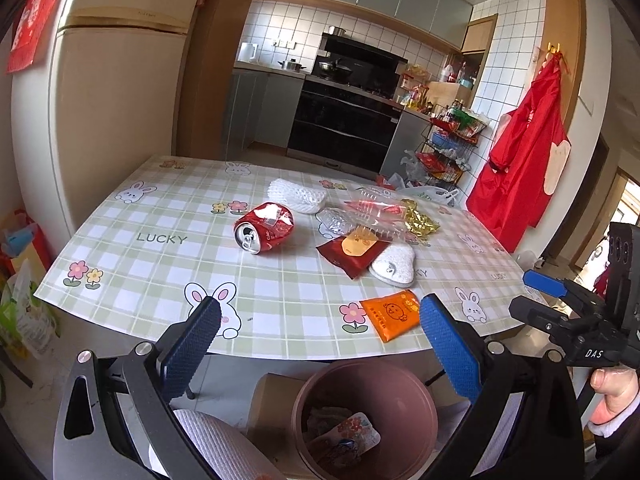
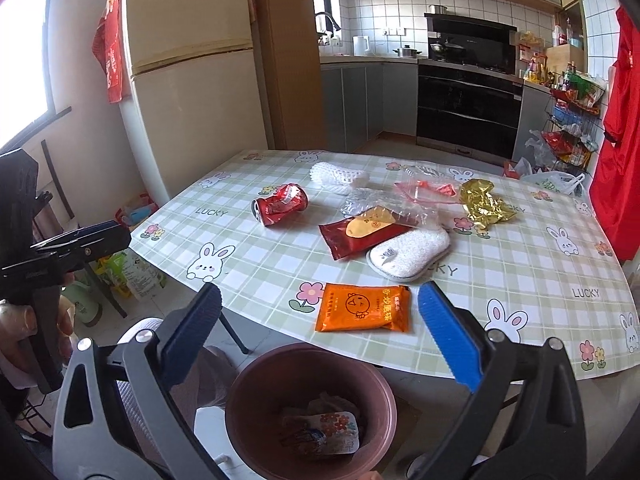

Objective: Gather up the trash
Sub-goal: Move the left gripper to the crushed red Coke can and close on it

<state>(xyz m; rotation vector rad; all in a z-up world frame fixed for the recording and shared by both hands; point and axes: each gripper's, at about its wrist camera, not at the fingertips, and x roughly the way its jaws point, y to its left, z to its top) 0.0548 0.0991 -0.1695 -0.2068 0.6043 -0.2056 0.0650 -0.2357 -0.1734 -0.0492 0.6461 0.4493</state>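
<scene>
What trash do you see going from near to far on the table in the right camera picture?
Orange packet → white sponge pad → dark red wrapper → crushed red can → white foam net. The gold wrapper and clear bags sit off to the right at about the can's depth, so I leave them out.

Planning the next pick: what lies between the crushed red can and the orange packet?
Only bare tablecloth between the can and the orange packet, clearest in the right wrist view; the dark red packet sits off to the side.
</scene>
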